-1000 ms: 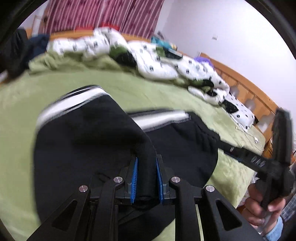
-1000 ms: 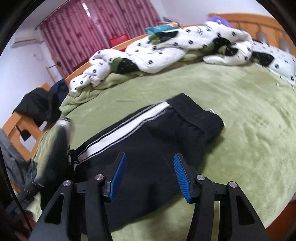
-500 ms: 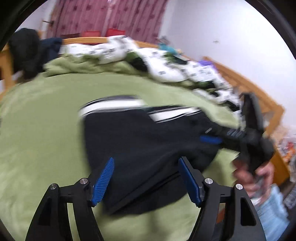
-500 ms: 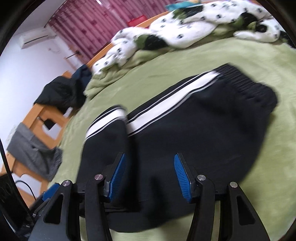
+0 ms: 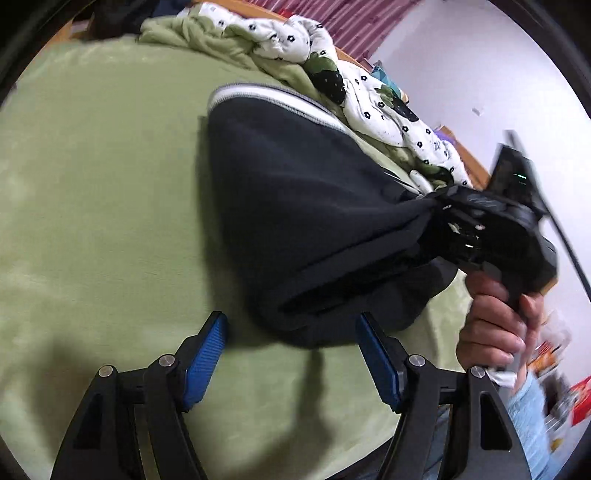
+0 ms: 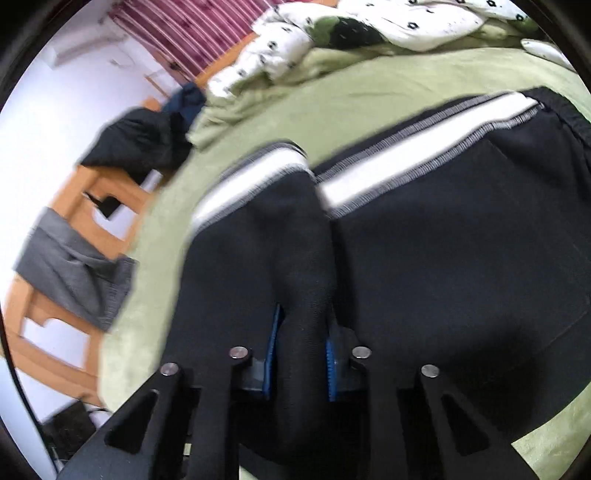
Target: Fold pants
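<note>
Left gripper (image 5: 291,354): jaws spread wide, nothing between the blue pads (image 5: 205,354); it hovers over the green bedspread (image 5: 92,206), with the near folded edge of the black track pants (image 5: 295,206) just ahead of the fingertips, between them in line but not touching.

Right gripper (image 6: 299,354): jaws drawn narrow, clamped on a bunched ridge of the pants' (image 6: 443,258) black fabric; the blue pads (image 6: 271,354) press either side of that ridge and the cloth runs up out of the jaws. The left wrist view confirms it: the right gripper (image 5: 439,221) has the fabric gathered into its tips, cloth pulled taut toward it and lifted off the bed; the right hand (image 5: 495,325) is wrapped round its handle.

Pants lie on the bedspread, folded over on themselves; the white side stripe (image 6: 424,147) shows in two runs, one on each layer, meeting near the fold; stripe edge (image 5: 266,96) sits on the far side from the left gripper.

Background: spotted white duvet (image 5: 295,40) heaped at the far side of the bed; maroon curtain (image 6: 192,26); wooden bed frame (image 6: 74,206) with a grey garment (image 6: 74,266) and dark clothes (image 6: 136,140) draped on it.
</note>
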`<state>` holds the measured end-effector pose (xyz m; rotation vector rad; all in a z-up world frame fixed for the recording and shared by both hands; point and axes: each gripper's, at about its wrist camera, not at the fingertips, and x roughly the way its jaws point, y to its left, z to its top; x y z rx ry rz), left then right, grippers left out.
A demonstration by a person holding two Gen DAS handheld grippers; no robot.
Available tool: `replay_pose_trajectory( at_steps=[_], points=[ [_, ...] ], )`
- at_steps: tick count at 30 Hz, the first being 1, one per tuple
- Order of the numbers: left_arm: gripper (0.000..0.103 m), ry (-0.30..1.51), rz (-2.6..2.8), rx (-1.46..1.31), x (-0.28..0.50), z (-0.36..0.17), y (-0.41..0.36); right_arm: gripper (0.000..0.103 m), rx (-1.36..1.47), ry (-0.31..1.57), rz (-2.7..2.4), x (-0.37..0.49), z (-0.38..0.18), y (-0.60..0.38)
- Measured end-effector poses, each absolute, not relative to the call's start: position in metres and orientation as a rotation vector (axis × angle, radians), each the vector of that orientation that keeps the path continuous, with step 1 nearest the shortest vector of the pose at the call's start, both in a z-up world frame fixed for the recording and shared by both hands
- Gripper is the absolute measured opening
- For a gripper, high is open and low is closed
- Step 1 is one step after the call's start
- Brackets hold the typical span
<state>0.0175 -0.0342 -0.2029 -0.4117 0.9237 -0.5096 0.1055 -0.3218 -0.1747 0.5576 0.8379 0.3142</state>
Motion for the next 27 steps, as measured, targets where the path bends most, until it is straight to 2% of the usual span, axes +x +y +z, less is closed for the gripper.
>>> replay_pose_trajectory(
  at_steps=[8,17,20,24,27],
  points=[
    [0.068,0.879,-0.409,-0.283,0.026,-0.206,-0.087,0.017,0.434,0.705,0.392,0.089,-0.116,-0.338],
    [0.067,0.862,-0.372,-0.082,0.030,-0.194,-0.128,0.017,0.359,0.577,0.286,0.093,-0.079,-0.424],
    [0.067,0.846,-0.409,-0.040,0.026,-0.188,-0.135,0.017,0.393,0.544,0.211,0.088,-0.093,-0.470],
    [0.067,0.860,-0.494,-0.051,0.023,-0.184,-0.137,0.017,0.445,0.655,0.064,0.107,-0.143,-0.522],
    [0.067,0.869,-0.536,-0.014,0.020,-0.182,-0.146,0.017,0.407,0.689,0.020,0.107,-0.160,-0.530]
  ],
)
